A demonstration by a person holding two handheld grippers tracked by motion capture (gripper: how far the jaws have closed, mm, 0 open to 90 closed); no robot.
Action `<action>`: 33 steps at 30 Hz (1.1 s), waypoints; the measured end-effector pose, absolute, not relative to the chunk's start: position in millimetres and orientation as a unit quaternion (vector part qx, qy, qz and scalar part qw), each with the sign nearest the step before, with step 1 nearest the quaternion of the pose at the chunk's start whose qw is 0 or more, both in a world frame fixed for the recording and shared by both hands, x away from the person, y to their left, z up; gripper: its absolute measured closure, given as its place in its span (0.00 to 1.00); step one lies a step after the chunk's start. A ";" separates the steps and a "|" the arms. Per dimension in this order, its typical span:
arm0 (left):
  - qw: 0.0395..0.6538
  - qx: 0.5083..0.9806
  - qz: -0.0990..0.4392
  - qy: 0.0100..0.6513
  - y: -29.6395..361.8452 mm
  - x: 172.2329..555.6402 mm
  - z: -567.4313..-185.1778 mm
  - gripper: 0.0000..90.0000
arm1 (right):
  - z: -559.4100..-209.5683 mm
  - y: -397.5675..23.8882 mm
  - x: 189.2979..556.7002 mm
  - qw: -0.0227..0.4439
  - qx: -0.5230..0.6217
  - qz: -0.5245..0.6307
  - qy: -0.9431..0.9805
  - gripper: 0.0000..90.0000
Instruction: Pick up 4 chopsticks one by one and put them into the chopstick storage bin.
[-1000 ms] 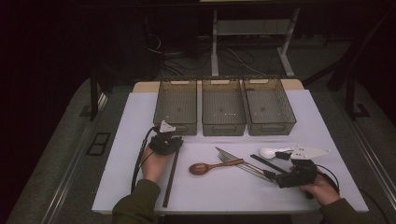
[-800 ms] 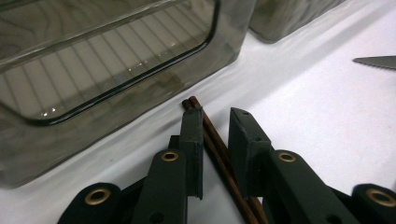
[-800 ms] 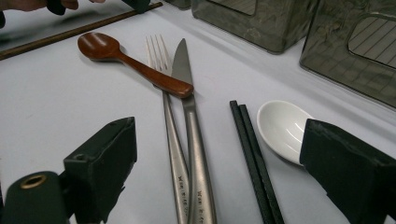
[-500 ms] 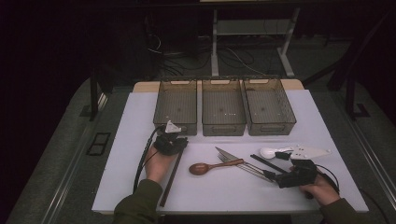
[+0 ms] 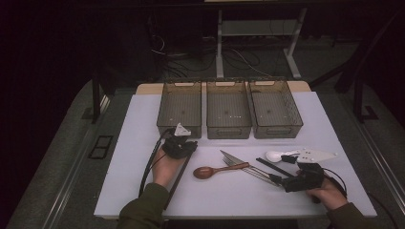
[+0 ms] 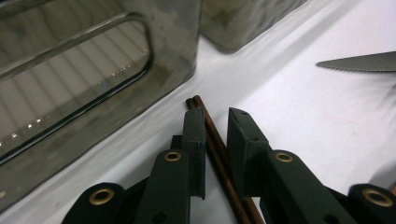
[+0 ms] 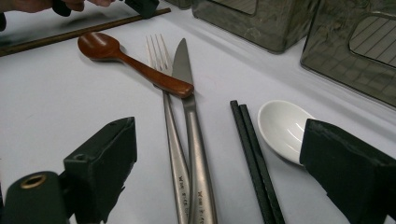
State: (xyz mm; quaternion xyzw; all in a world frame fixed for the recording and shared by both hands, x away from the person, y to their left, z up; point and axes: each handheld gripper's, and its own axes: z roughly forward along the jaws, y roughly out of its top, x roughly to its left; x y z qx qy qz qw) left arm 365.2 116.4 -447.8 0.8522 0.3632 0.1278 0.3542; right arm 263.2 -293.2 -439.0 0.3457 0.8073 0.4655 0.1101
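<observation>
the left gripper (image 6: pixel 215 154) has its two black jaws drawn close around a pair of brown chopsticks (image 6: pixel 212 135) that lie on the white table (image 6: pixel 299 116); the sticks run up the narrow gap between the pads, lying along the left pad with a thin gap to the right one, and their tips poke out just past the jaw ends. the jaws are nearly together, and whether both pads press on the sticks i cannot tell. in the high view this gripper (image 5: pixel 184 143) sits left of centre, just below the leftmost of three grey bins (image 5: pixel 180 109), whose wall fills the upper left of the left gripper view, with a knife tip at the right edge. the right gripper (image 7: pixel 219 158) is spread wide and holds nothing; between its jaws lie a fork (image 7: pixel 169 126), a knife (image 7: pixel 192 130), black chopsticks (image 7: pixel 254 154) and a white spoon (image 7: pixel 282 128), with a wooden spoon (image 7: pixel 130 63) above them.
</observation>
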 end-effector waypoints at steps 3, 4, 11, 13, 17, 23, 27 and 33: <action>0.355 0.857 0.125 0.352 110.1 366.0 -448.0 0.84 | -438.8 -293.3 263.1 0.110 0.346 0.466 0.807 0.12; 0.355 0.859 0.125 0.348 107.5 366.1 -448.1 0.84 | -438.8 -293.4 263.1 0.110 0.346 0.466 0.807 0.12; 0.356 0.868 0.119 0.324 94.1 367.8 -448.0 0.85 | -438.5 -293.8 263.1 0.110 0.346 0.467 0.806 0.12; 0.358 0.870 0.118 0.319 90.9 368.5 -448.3 0.85 | -438.5 -293.9 263.2 0.110 0.346 0.467 0.806 0.12; 0.360 0.874 0.115 0.306 85.1 369.7 -448.2 0.86 | -438.5 -293.9 263.1 0.109 0.346 0.468 0.806 0.12; 0.361 0.882 0.113 0.282 76.3 370.4 -447.3 0.87 | -438.6 -293.9 263.2 0.109 0.346 0.467 0.806 0.12; 0.364 0.884 0.112 0.272 72.3 371.5 -447.6 0.87 | -438.6 -293.9 263.2 0.109 0.346 0.467 0.806 0.12; 0.366 0.884 0.110 0.270 71.7 372.2 -448.2 0.86 | -438.5 -294.1 263.1 0.109 0.346 0.467 0.806 0.12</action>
